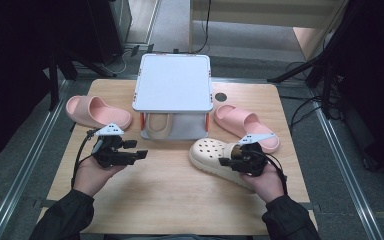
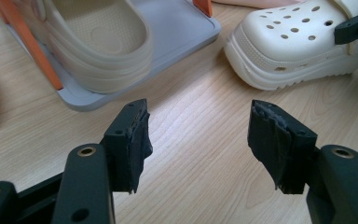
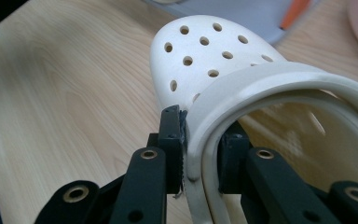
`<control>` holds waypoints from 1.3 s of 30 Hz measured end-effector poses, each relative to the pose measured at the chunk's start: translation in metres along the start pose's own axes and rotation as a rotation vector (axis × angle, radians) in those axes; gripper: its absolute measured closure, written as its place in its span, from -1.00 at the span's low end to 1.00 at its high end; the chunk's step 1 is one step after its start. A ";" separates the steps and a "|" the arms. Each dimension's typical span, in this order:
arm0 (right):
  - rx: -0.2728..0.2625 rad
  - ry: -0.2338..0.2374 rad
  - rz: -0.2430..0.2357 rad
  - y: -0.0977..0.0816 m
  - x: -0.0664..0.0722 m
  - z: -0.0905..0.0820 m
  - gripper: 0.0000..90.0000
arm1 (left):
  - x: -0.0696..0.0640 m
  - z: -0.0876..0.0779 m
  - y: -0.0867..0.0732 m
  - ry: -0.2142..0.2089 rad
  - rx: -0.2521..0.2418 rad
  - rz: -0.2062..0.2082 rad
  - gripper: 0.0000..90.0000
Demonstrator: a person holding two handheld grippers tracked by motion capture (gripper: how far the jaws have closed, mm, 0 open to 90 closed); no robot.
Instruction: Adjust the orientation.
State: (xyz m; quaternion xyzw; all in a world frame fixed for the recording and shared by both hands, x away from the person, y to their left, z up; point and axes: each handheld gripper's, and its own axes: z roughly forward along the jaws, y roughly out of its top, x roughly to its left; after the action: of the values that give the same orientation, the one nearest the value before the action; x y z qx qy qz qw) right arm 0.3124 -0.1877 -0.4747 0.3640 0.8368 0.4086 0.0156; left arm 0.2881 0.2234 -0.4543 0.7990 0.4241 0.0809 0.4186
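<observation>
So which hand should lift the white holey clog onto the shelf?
Right. The right gripper already pinches the cream perforated foam clog's heel strap, while the left gripper hangs open over bare wooden table.

My high view looks forward and down on the whole tabletop point(image 1: 170, 195) from my side. My left gripper view sits low and close over the wood, facing the grey rack point(image 2: 186, 28) and the toe of the white clog point(image 2: 289, 51). My right gripper view looks along its tongs point(image 3: 200, 149), pressed up against that clog point(image 3: 205, 51). All three views share the clog and the rack.
</observation>
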 end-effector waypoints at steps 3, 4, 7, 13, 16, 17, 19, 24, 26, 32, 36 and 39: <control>-0.004 0.024 -0.016 0.010 0.009 0.007 0.70 | -0.001 -0.003 -0.002 0.005 -0.005 -0.006 -0.14; -0.005 0.034 -0.023 0.013 0.012 0.010 0.70 | -0.001 -0.004 -0.003 0.010 -0.005 -0.005 -0.14; -0.002 0.054 -0.038 0.022 0.023 0.018 0.70 | -0.002 -0.006 -0.006 0.015 -0.006 -0.009 -0.14; 0.012 0.093 -0.082 0.035 0.043 0.038 0.70 | -0.004 -0.009 -0.012 0.031 -0.004 -0.014 -0.14; 0.026 0.115 -0.092 0.039 0.049 0.048 0.70 | -0.006 -0.011 -0.014 0.036 0.008 -0.006 -0.14; 0.033 0.119 -0.091 0.040 0.052 0.052 0.70 | -0.007 -0.011 -0.015 0.039 0.006 -0.011 -0.14; 0.042 0.131 -0.099 0.042 0.056 0.059 0.70 | -0.009 -0.011 -0.016 0.039 0.009 -0.012 -0.14; 0.054 0.153 -0.117 0.046 0.065 0.075 0.69 | -0.010 -0.013 -0.020 0.042 0.007 -0.019 -0.14; 0.067 0.156 -0.122 0.046 0.066 0.081 0.69 | -0.010 -0.013 -0.022 0.037 0.012 -0.024 -0.13; 0.083 0.165 -0.162 0.043 0.069 0.086 0.66 | -0.014 -0.011 -0.022 0.008 0.026 -0.037 0.17; 0.068 0.143 -0.169 0.044 0.070 0.082 0.50 | -0.014 -0.010 -0.022 -0.003 0.030 -0.074 0.37; 0.050 0.140 -0.175 0.044 0.069 0.073 0.37 | -0.014 -0.008 -0.021 -0.007 0.030 -0.067 0.50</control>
State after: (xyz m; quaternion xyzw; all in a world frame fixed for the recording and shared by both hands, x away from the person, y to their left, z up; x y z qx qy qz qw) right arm 0.3114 -0.0777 -0.4738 0.2604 0.8745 0.4089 -0.0162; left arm 0.2621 0.2239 -0.4618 0.7909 0.4503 0.0576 0.4103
